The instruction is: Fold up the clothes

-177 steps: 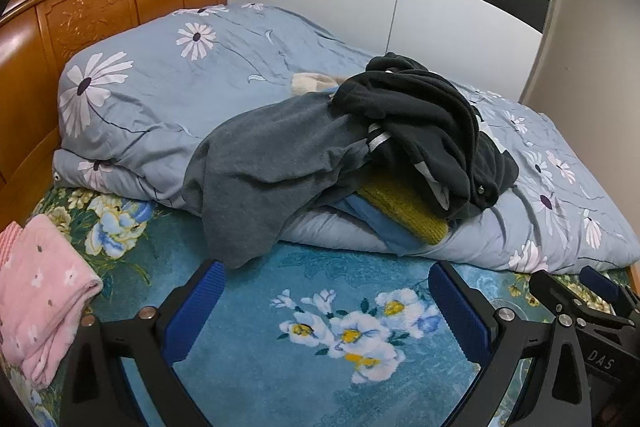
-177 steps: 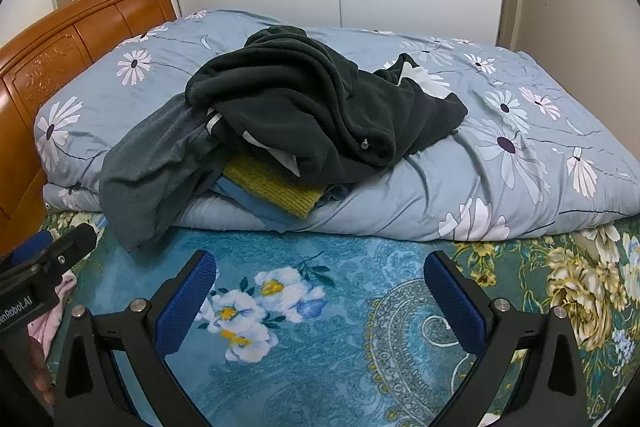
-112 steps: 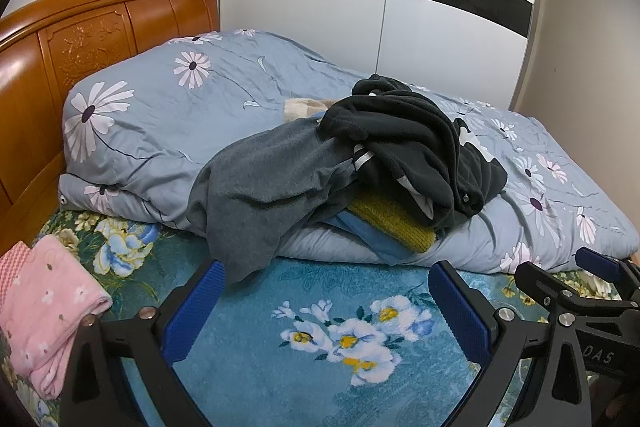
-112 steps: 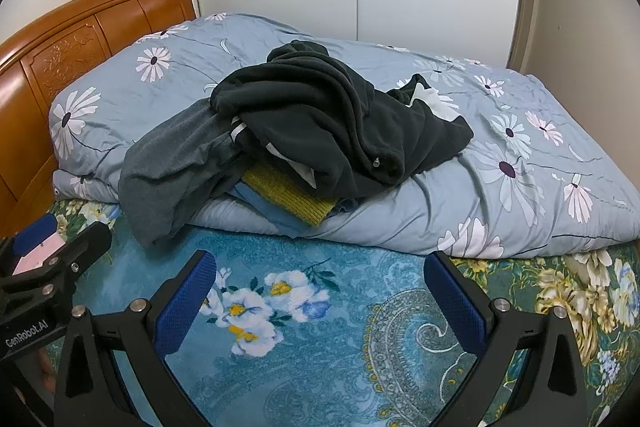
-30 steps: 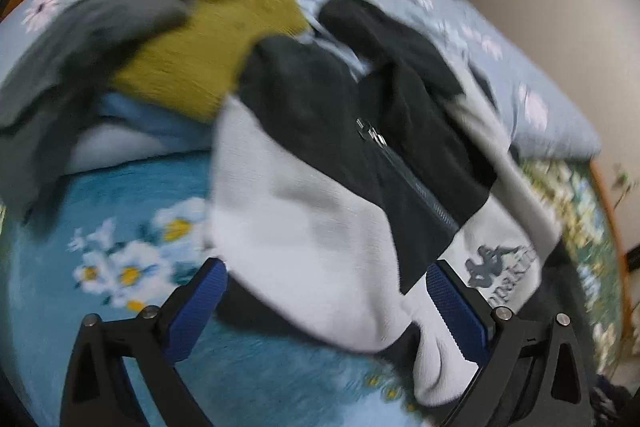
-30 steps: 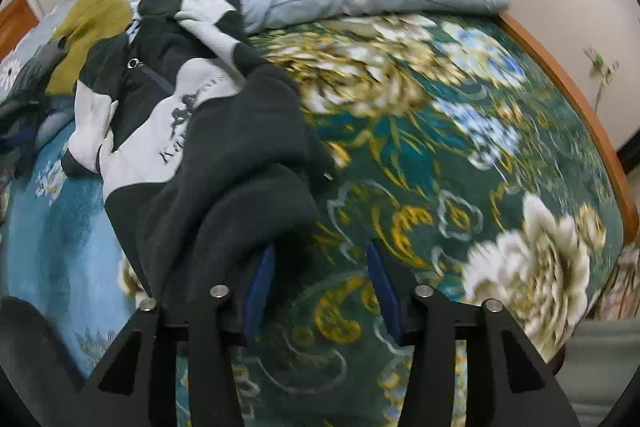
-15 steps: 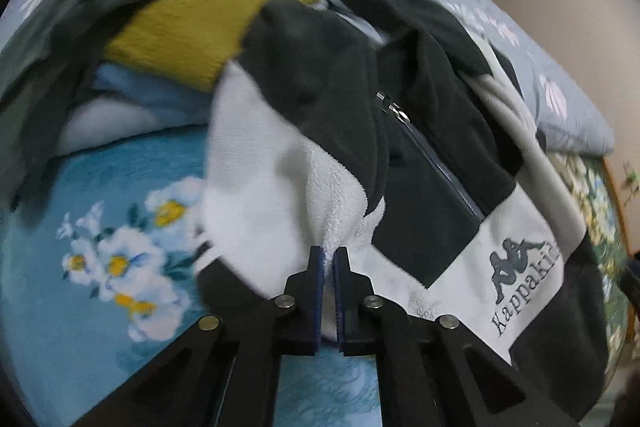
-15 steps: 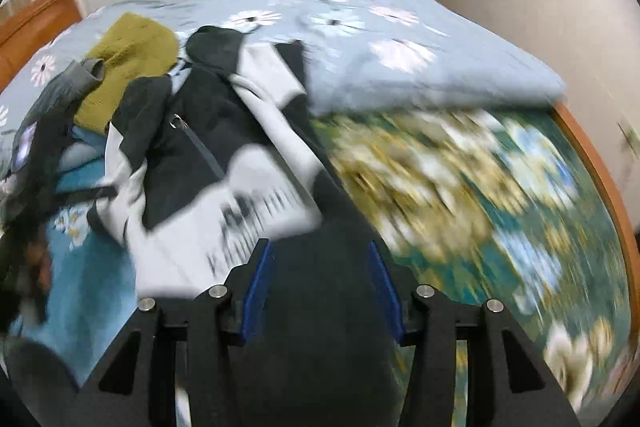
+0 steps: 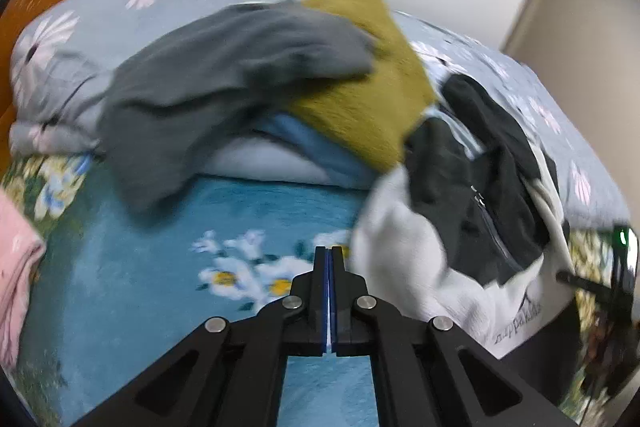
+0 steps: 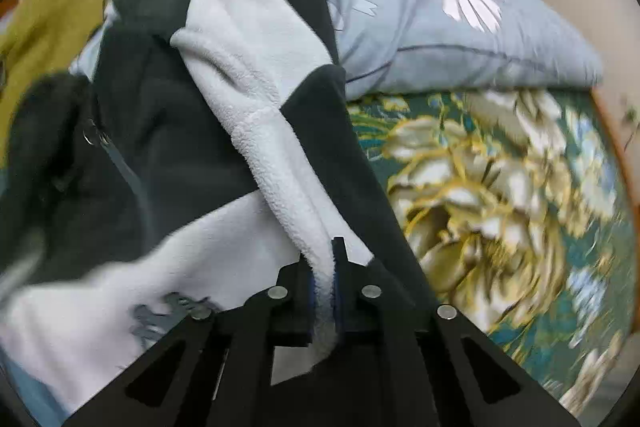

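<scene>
On the bed [image 9: 132,291], over its blue flowered cover, a black and white fleece jacket [image 10: 256,131] lies spread, its top end resting against the grey flowered quilt [image 10: 460,39]. The right gripper [image 10: 322,291] has its fingers pressed together on a white fold of the jacket, which runs up between them and away toward the quilt. The jacket's zipper shows to the left of that fold, and printed lettering sits on the white panel near the gripper. In the left wrist view the left gripper [image 9: 329,295] has its fingers closed tight, with only a thin pale sliver between the blue pads; whether that is cloth cannot be told. The jacket lies just to the right of this gripper. Behind it, on the quilt, a grey garment [image 9: 224,67] drapes over a mustard sweater [image 9: 372,95] and a blue piece [image 9: 316,147]. A pink cloth [image 9: 16,267] sits at the left edge.
</scene>
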Demonstrator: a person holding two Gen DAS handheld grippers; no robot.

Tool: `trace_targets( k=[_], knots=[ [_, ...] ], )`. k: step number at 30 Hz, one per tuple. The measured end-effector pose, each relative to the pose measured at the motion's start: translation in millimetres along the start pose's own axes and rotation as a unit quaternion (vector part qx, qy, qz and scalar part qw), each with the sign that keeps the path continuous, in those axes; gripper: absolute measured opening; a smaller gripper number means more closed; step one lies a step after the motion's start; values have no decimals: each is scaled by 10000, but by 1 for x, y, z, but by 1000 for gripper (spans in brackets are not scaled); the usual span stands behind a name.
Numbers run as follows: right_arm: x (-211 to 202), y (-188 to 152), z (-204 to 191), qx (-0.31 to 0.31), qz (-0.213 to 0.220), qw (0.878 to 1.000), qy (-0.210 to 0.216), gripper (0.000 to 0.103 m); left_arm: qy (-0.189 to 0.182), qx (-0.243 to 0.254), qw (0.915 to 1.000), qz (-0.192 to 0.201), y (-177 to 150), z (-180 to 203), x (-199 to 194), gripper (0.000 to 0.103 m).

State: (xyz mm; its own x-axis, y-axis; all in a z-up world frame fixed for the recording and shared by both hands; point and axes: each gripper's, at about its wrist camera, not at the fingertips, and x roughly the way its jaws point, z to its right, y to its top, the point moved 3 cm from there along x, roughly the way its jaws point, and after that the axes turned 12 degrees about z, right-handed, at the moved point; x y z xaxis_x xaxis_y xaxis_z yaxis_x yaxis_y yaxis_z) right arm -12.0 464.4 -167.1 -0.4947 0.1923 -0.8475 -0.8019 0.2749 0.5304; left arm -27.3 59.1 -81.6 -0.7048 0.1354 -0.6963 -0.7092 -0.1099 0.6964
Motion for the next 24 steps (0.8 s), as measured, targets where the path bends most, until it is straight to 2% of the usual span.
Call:
trace_targets(
  k=[2, 5, 9, 12, 14, 15, 16, 18, 21, 23, 24],
  knots=[
    [-13, -2, 1, 104, 119, 9997, 189, 6, -16, -215, 9998, -7, 6, -19, -7, 0],
    [-32, -2, 1, 98, 295, 9991, 295, 6, -230, -418, 9988, -95, 6, -24, -8, 0],
    [-54, 3, 11, 387, 531, 9968, 456, 6, -601, -245, 9975, -270, 1, 9, 4, 1],
    [-58, 2, 13, 279, 544, 9969, 502, 5, -758, -21, 9961, -460, -6, 43, 24, 5],
    [-59, -1, 12, 200, 536, 9969, 543, 5, -772, 193, 9951, -589, -12, 64, 40, 21],
    [-59, -2, 12, 193, 543, 9967, 572, 5, -750, 330, 9945, -652, -16, 74, 49, 37],
    [-59, -2, 12, 187, 547, 9965, 603, 5, -635, 511, 9942, -702, -20, 82, 59, 49],
    [-62, -2, 9, 138, 557, 9964, 619, 6, -519, 704, 9928, -814, -28, 89, 70, 54],
    [-63, -3, 7, 109, 565, 9965, 607, 5, -412, 944, 9894, -1022, -38, 97, 87, 51],
    [-62, -4, 7, 123, 557, 9966, 601, 6, -317, 927, 9890, -1108, -40, 93, 92, 9],
    [-63, -4, 7, 133, 550, 9966, 600, 5, -271, 913, 9888, -1148, -40, 91, 93, 9]
  ],
)
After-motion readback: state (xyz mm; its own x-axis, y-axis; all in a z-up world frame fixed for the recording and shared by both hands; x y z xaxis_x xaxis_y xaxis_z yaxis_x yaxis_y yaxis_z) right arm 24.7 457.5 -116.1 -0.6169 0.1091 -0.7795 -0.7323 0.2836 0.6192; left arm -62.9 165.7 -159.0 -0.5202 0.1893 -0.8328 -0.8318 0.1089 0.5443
